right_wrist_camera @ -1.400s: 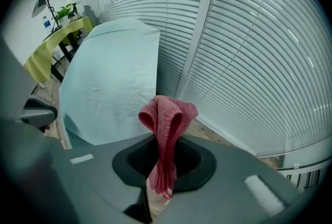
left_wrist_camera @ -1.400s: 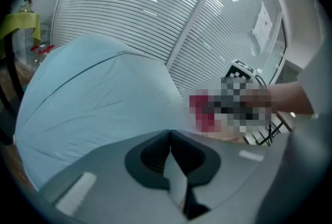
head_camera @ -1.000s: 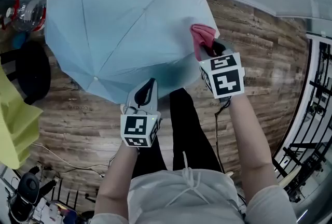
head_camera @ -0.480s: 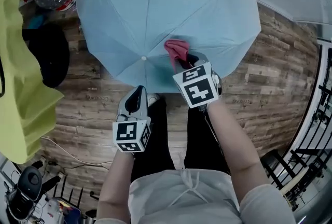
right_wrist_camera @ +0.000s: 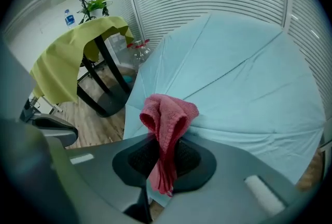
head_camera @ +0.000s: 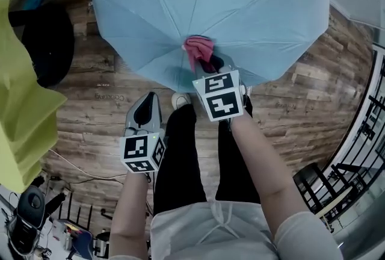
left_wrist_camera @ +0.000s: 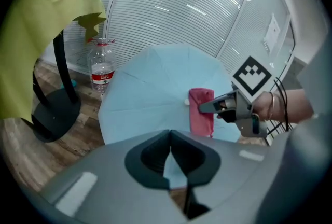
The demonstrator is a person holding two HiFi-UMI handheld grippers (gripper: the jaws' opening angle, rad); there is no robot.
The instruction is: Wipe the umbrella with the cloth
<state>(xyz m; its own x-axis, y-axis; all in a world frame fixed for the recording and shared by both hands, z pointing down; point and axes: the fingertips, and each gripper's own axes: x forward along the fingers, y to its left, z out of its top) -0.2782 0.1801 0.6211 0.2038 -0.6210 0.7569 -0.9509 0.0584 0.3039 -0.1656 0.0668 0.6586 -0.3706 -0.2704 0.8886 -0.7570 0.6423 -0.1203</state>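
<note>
A pale blue open umbrella (head_camera: 210,6) rests on the wood floor, filling the top of the head view, also in the left gripper view (left_wrist_camera: 150,93) and the right gripper view (right_wrist_camera: 244,88). My right gripper (head_camera: 212,67) is shut on a folded pink cloth (head_camera: 197,48), which lies against the canopy near its lower edge. The pink cloth (right_wrist_camera: 167,124) bunches up between the right jaws. My left gripper (head_camera: 146,115) hangs shut and empty over the floor, short of the umbrella's rim. From the left, the cloth (left_wrist_camera: 201,112) hangs flat on the canopy.
A yellow-green cover (head_camera: 21,120) drapes a black-legged stand (right_wrist_camera: 104,72) at left. A plastic bottle (left_wrist_camera: 102,68) stands by the blinds beyond the umbrella. Cables and gear (head_camera: 36,216) lie at bottom left; a black metal rack (head_camera: 361,150) stands at right.
The right gripper has dragged the cloth left and toward me across the canopy, from its right edge to near its middle seam. The head view has shifted; the left gripper stays shut.
</note>
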